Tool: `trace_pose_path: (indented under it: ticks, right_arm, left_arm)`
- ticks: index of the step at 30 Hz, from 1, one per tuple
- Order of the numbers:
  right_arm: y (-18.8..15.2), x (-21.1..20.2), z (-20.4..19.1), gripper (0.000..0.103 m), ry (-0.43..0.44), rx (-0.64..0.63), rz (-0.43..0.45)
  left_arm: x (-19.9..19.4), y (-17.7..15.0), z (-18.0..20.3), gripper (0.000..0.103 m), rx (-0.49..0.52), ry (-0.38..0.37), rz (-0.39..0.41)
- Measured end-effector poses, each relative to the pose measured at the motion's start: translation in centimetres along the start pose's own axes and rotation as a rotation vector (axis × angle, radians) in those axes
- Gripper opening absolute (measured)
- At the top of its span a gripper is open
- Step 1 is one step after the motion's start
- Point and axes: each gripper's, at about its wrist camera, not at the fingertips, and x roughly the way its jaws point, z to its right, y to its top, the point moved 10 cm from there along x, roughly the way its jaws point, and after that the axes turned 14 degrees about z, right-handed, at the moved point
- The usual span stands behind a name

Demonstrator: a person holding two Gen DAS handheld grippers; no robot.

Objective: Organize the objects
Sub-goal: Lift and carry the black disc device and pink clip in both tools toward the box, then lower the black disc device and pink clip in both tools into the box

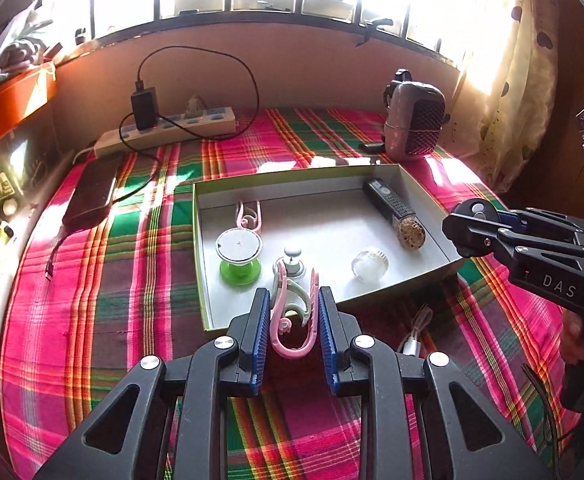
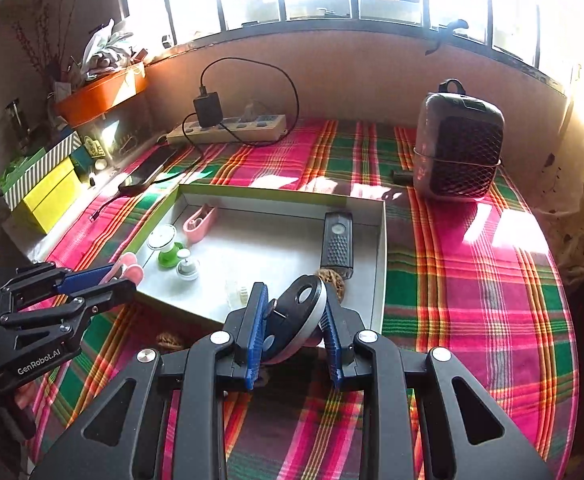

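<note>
An open shallow box lies on a plaid cloth. In it are a pink clip, a green spool, a small metal knob, a clear cap, a black grater-like bar and a brown woven ball. My left gripper is shut on a pink and pale green clip above the box's near edge. My right gripper is shut on a round black and silver disc above the box's near right side.
A power strip with a black charger and cable lies at the back left, a dark phone beside it. A mesh-fronted speaker stands at the back right. Yellow and striped boxes sit at the left. A white cable lies near the box.
</note>
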Motion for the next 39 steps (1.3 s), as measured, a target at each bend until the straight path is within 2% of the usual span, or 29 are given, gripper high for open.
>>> trace_pose_path:
  ticks: [13, 23, 39]
  right_arm:
    - [2.3, 5.7, -1.9, 0.027, 0.043, -0.026, -0.042]
    - [2.1, 9.7, -3.3, 0.027, 0.080, -0.043, -0.103]
    - [1.7, 13.1, -4.9, 0.028, 0.112, -0.056, -0.159]
  left_arm:
    - [2.3, 0.1, -1.3, 0.021, -0.012, 0.004, -0.028]
    - [3.8, -0.3, -1.6, 0.021, -0.025, -0.001, -0.050]
    - [4.9, -0.6, -1.7, 0.021, -0.025, -0.009, -0.065]
